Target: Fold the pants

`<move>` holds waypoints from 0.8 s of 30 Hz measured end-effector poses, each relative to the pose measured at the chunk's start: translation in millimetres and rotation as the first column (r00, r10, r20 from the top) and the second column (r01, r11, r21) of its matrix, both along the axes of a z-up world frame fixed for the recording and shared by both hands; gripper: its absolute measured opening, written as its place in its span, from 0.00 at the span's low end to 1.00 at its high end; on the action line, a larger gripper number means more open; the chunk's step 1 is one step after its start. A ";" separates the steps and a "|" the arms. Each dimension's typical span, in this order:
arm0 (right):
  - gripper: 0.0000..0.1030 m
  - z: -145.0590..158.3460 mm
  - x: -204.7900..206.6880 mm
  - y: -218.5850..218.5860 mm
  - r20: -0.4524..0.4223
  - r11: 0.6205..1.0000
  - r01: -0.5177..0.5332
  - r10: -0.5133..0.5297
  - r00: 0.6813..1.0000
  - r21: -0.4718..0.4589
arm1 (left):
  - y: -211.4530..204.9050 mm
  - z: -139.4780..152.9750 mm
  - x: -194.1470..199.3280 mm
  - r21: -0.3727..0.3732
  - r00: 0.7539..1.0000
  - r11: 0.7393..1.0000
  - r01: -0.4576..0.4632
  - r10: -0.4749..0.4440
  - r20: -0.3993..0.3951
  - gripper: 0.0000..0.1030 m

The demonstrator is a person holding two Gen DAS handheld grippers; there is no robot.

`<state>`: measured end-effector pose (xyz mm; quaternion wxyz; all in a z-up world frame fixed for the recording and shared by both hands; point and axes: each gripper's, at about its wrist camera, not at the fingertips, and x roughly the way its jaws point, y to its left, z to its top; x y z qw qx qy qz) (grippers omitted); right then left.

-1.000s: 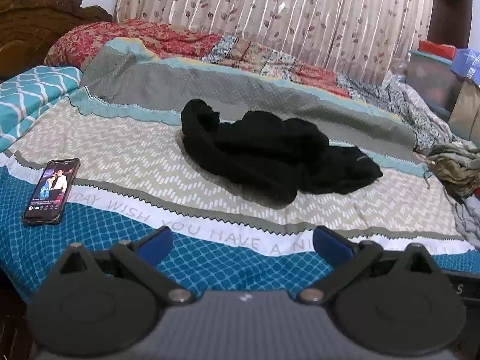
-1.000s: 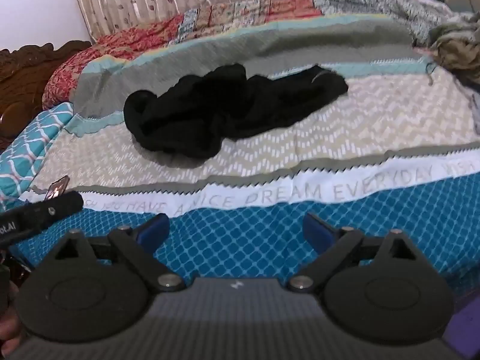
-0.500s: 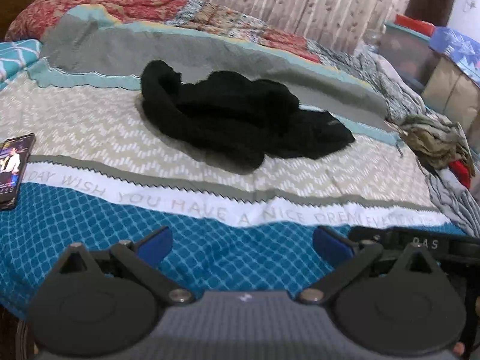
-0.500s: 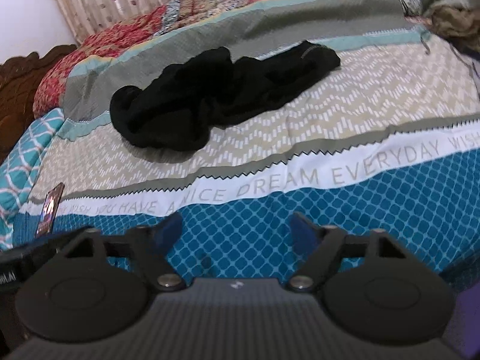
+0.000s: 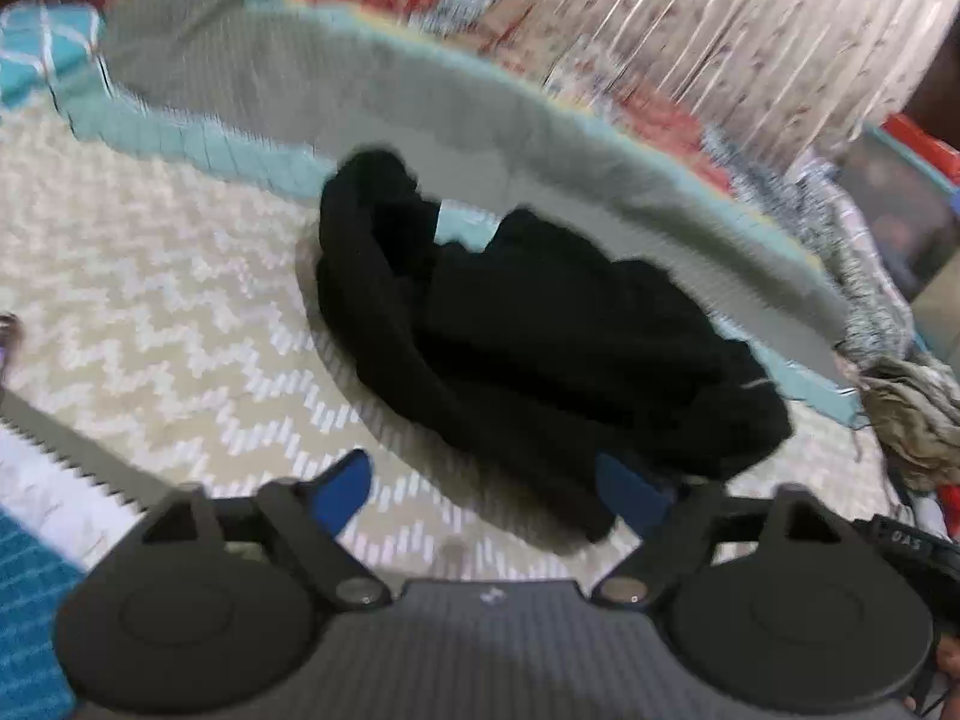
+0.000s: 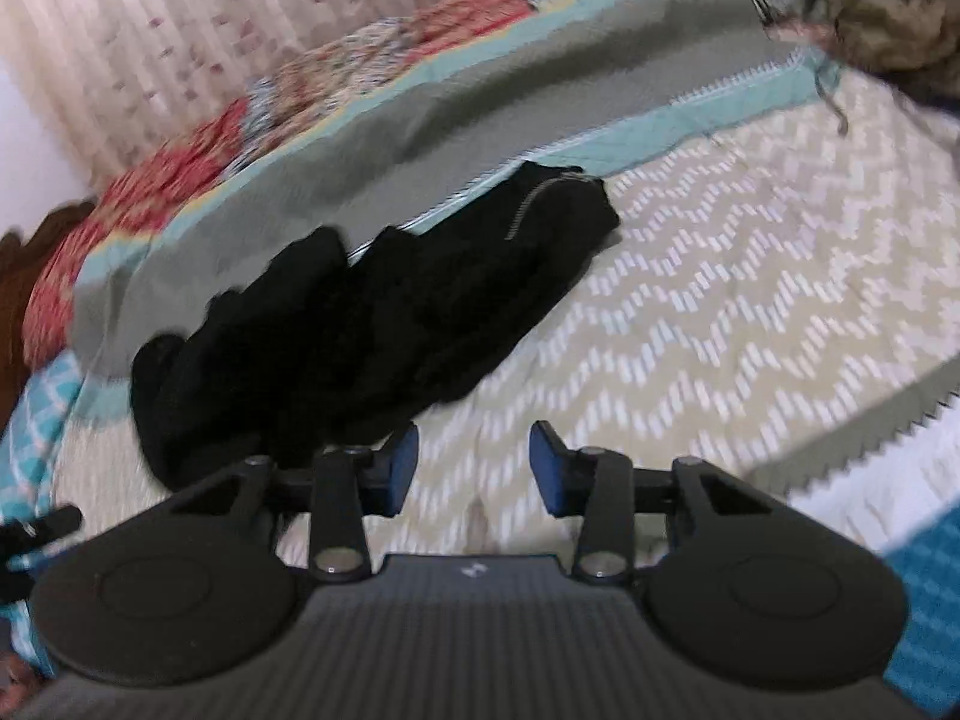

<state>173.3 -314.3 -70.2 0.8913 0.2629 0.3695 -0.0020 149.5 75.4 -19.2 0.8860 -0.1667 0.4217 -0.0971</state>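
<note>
- Both grippers have closed in on the pants [image 5: 540, 348] since a second ago; the heap fills far more of each view, and the phone that lay at the left has dropped out of sight.
- On the left gripper [image 5: 489, 495] the jaws have just been narrowing but stand fairly wide, nothing pinched; the near end of the heap sits just ahead of them, behind one blue pad.
- On the right gripper [image 6: 474, 468] the jaws have just been closing to a narrow gap, with only bedspread [image 6: 720, 300] showing between them.
- I see the pants crumpled in the middle of the bed, on the zigzag band, their far side against the grey stripe.
- I judge them soft, light and floppy: they'll sag and drag. I'd pinch the end with the pale stitched line [image 6: 528, 210], which may be the waistband.
- Motion blur smears both views; legs, hems and layers are buried in black folds, so I can't tell them apart.
</note>
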 end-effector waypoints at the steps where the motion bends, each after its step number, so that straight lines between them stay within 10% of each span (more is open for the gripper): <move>1: 0.43 -5.0 8.2 -2.5 -0.003 1.000 0.001 -0.001 1.000 0.017 | -1.0 -6.9 12.3 -0.015 0.999 1.000 0.001 -0.001 -0.034 0.63; 9: 0.60 -29.4 74.6 -32.0 -0.040 0.983 0.119 -0.115 0.993 0.141 | -16.6 -52.9 72.9 -0.150 0.986 0.987 -0.050 0.025 -0.168 0.75; 11: 0.56 -38.2 85.6 -30.2 -0.059 0.973 0.134 -0.125 0.990 0.187 | -22.3 -65.9 75.2 -0.191 0.974 0.980 -0.057 0.013 -0.226 0.32; 12: 0.44 -38.2 88.3 -25.6 -0.056 0.972 0.122 -0.113 0.992 0.200 | -23.8 -69.9 72.7 -0.210 0.971 0.976 -0.059 0.007 -0.239 0.22; 13: 0.12 -36.8 91.5 -21.6 -0.064 0.973 0.100 -0.088 0.994 0.211 | -23.2 -68.9 67.2 -0.222 0.973 0.973 -0.064 0.011 -0.230 0.17; 14: 0.12 -31.9 92.1 -18.9 -0.063 0.973 0.095 -0.084 0.994 0.212 | -20.9 -64.5 61.6 -0.228 0.978 0.972 -0.062 0.014 -0.209 0.15; 19: 0.11 53.1 64.4 -21.6 0.191 0.983 0.044 -0.079 0.978 0.177 | 15.2 -5.0 13.4 -0.360 0.999 0.933 -0.014 -0.006 -0.053 0.15; 24: 0.10 152.3 5.5 -35.9 0.448 0.992 0.058 -0.102 0.888 0.111 | 64.9 49.3 -44.8 -0.478 0.995 0.876 0.065 -0.023 0.092 0.15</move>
